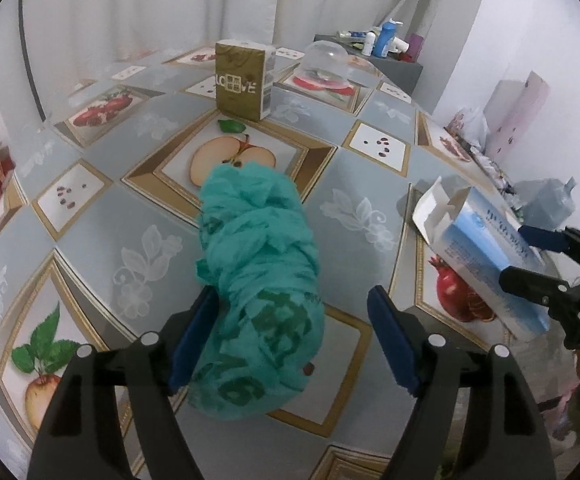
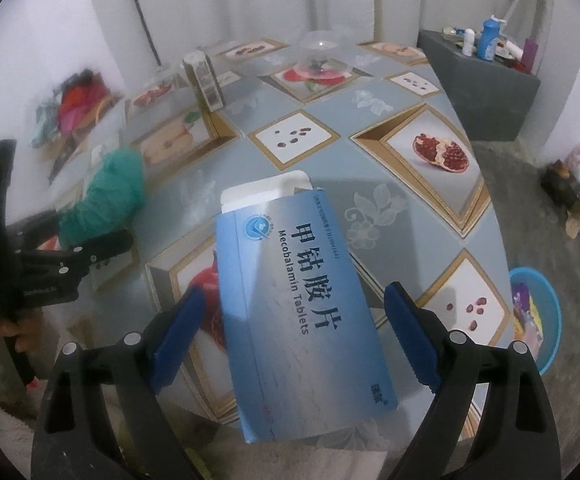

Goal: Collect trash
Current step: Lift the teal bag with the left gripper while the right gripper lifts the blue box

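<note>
A crumpled teal plastic bag [image 1: 259,292] lies on the table between the fingers of my left gripper [image 1: 292,336]. The left pad touches it and the right pad stands apart, so the jaws are open. It also shows in the right wrist view [image 2: 107,196]. A blue medicine box [image 2: 296,308] with an open white flap lies between the fingers of my right gripper [image 2: 292,332]. The jaws stand wide, with gaps on both sides of the box. In the left wrist view the box [image 1: 486,256] sits tilted between the right gripper's fingertips [image 1: 538,236].
A gold tissue box [image 1: 243,80] and a clear dome lid [image 1: 326,66] stand at the far side of the fruit-print table [image 1: 101,224]. A blue basin [image 2: 536,318] with rubbish sits on the floor to the right. A grey cabinet [image 2: 482,84] holds bottles.
</note>
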`<move>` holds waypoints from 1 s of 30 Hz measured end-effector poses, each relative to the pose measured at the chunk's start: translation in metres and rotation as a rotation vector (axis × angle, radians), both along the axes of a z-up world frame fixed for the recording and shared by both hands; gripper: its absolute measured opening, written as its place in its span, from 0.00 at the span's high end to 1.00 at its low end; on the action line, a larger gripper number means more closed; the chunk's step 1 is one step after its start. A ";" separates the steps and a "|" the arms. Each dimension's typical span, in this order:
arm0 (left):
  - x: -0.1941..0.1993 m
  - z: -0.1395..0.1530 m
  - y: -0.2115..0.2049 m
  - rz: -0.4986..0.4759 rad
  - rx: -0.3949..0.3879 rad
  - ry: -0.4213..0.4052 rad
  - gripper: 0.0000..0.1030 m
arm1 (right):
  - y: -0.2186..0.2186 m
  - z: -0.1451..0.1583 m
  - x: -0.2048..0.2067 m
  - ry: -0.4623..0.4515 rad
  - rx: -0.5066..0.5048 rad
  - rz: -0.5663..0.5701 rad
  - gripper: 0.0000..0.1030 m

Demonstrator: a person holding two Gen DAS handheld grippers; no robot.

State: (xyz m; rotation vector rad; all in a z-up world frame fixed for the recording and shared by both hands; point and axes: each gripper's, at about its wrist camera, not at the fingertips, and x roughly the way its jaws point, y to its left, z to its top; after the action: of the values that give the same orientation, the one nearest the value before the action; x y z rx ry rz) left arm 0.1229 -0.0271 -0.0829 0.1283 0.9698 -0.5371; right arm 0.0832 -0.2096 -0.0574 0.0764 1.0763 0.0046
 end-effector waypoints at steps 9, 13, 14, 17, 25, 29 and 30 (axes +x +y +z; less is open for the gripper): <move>-0.001 -0.002 -0.008 -0.003 0.076 -0.056 0.36 | -0.003 -0.011 -0.003 0.031 -0.012 0.005 0.16; -0.002 -0.002 -0.010 -0.003 0.091 -0.069 0.42 | -0.005 -0.013 -0.005 0.038 0.006 -0.004 0.16; -0.002 -0.002 -0.010 -0.004 0.090 -0.071 0.43 | -0.006 -0.013 -0.005 0.038 0.009 -0.006 0.16; -0.001 -0.002 -0.011 -0.008 0.095 -0.074 0.45 | -0.005 -0.014 -0.006 0.043 0.012 -0.007 0.16; 0.000 -0.002 -0.013 -0.017 0.106 -0.085 0.53 | -0.009 -0.015 -0.007 0.042 0.022 -0.020 0.17; -0.002 -0.002 -0.014 -0.020 0.112 -0.093 0.54 | -0.014 -0.014 -0.007 0.039 0.028 -0.032 0.19; -0.002 -0.002 -0.014 -0.021 0.112 -0.094 0.54 | -0.015 -0.014 -0.007 0.038 0.032 -0.038 0.20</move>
State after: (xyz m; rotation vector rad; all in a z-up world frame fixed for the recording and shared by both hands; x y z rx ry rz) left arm 0.1210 -0.0407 -0.0852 0.2620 0.9072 -0.4914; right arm 0.0761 -0.2251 -0.0711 0.1266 1.1125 -0.0141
